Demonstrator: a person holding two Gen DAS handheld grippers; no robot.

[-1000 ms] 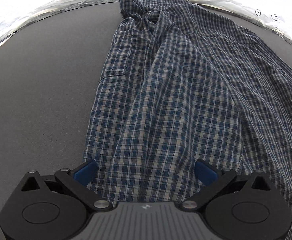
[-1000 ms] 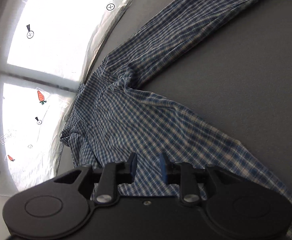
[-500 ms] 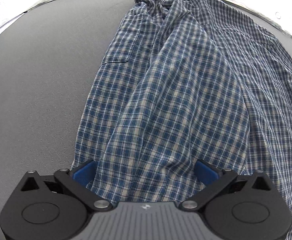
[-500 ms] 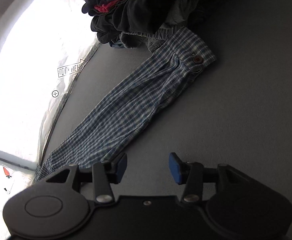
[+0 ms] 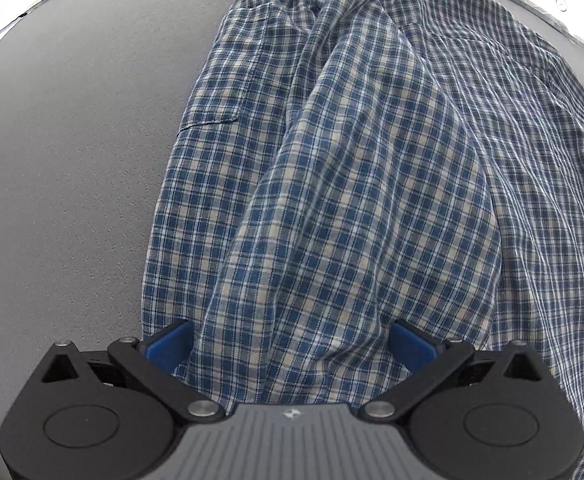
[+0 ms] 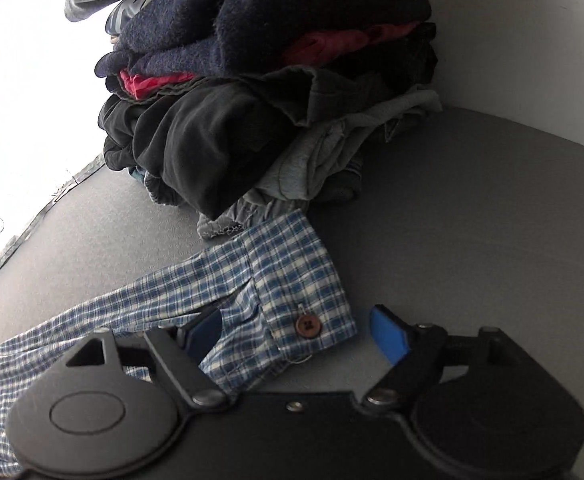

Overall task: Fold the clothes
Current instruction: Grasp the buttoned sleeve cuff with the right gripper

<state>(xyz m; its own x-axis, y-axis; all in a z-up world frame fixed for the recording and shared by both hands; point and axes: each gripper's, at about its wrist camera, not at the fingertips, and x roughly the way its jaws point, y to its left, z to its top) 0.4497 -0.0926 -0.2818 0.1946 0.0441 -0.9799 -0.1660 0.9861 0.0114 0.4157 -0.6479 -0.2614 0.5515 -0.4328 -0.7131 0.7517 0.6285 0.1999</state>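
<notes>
Left wrist view has my left gripper (image 5: 290,346) pointing steeply down over the plaid shirt (image 5: 351,184), which lies spread on the grey table (image 5: 72,168). Its jaws stand wide apart, and a raised fold of the blue-and-cream checked cloth runs up between them; I cannot tell whether the blue pads (image 5: 170,344) actually press on the fabric or only flank it. A chest pocket (image 5: 212,96) shows on the flat panel to the left of that fold, and the bunched collar end reaches the far edge of the table.

On the right wrist view, my right gripper (image 6: 297,334) sits over the shirt's sleeve cuff (image 6: 292,280), which lies flat on the table with its brown button (image 6: 308,326) facing up. Those jaws have just been opening and now stand wide, with the cuff lying between them, and the right-hand pad (image 6: 387,336) is clear of the cloth. The left-hand pad is partly tucked behind a pleat of the sleeve. Just beyond the cuff stands a pile of clothes (image 6: 268,92) in dark, red and grey, its lowest grey piece touching the cuff's far edge.
</notes>
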